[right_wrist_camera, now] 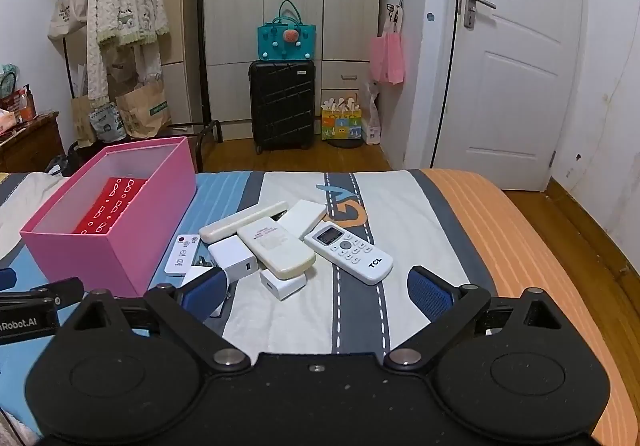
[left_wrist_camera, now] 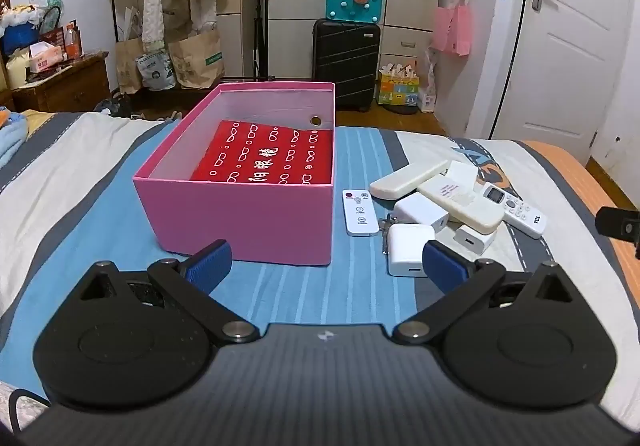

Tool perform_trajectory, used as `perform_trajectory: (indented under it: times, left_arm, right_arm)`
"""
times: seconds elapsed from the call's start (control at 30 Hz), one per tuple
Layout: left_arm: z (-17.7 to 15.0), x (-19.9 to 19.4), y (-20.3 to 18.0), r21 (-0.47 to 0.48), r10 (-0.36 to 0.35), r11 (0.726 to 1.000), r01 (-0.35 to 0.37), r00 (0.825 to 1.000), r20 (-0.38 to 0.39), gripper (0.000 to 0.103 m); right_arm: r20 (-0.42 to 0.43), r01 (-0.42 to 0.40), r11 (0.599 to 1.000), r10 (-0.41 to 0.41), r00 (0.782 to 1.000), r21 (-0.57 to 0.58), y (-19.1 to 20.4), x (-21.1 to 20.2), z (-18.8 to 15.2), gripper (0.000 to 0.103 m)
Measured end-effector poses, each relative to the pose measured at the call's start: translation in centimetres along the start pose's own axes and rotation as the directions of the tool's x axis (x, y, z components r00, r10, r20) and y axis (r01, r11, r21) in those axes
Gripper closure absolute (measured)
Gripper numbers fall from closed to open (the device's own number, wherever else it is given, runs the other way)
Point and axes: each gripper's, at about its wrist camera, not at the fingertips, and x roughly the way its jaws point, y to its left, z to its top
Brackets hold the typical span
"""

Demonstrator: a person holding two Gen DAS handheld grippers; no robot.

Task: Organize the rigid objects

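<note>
A pink box [left_wrist_camera: 240, 213] made of smooth card sits on the bed [left_wrist_camera: 80, 173], with its top open. Its walls are straight and flat, and one far wall has a small round hole. Inside, on the bottom, lies a flat red thing [left_wrist_camera: 268, 157] with white loops and letters printed on it.

Just to the right of the box is a small heap of hard plastic things. Nearest the box lies a thin white remote [left_wrist_camera: 359, 212] with a dark round button at its far end. Beside it are chunky white chargers [left_wrist_camera: 410, 254], square with soft corners; one has metal prongs sticking out. A long cream remote [right_wrist_camera: 276, 248] lies face down across the heap, touching the chargers. A second long cream bar [right_wrist_camera: 242, 226] lies just behind it. To the right is a white TCL remote [right_wrist_camera: 348, 254] with a little screen and many round buttons.

The bed cover is soft cloth with blue, grey, cream and orange stripes and a road pattern.

The left gripper [left_wrist_camera: 326, 260] hangs near the front of the box, its blue ribbed pads [left_wrist_camera: 210, 262] spread wide with nothing between them. The right gripper [right_wrist_camera: 316, 292] hangs near the heap, also spread wide and holding nothing.
</note>
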Motion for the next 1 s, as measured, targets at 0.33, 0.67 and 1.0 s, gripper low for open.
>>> perform_trajectory:
  times: [0.33,0.67,1.0]
  left_arm:
    - [0.20,0.25,-0.37,-0.014,0.002,1.000,-0.002,1.000,-0.014,0.000]
    - [0.22,0.41,-0.16,-0.022,0.012,1.000,-0.013,1.000,-0.022,0.000]
    - [0.12,0.68,0.08,-0.028,0.020,0.999,-0.021,0.999,-0.035,0.000]
  right_arm:
    - [-0.009,0.008,1.000,-0.008,1.000,-0.001,-0.18,0.14,0.01,0.004]
    - [0.004,0.020,1.000,-0.020,1.000,-0.002,-0.23,-0.13,-0.01,0.004]
    - [0.000,0.021,1.000,-0.021,1.000,-0.008,-0.20,-0.05,-0.01,0.004]
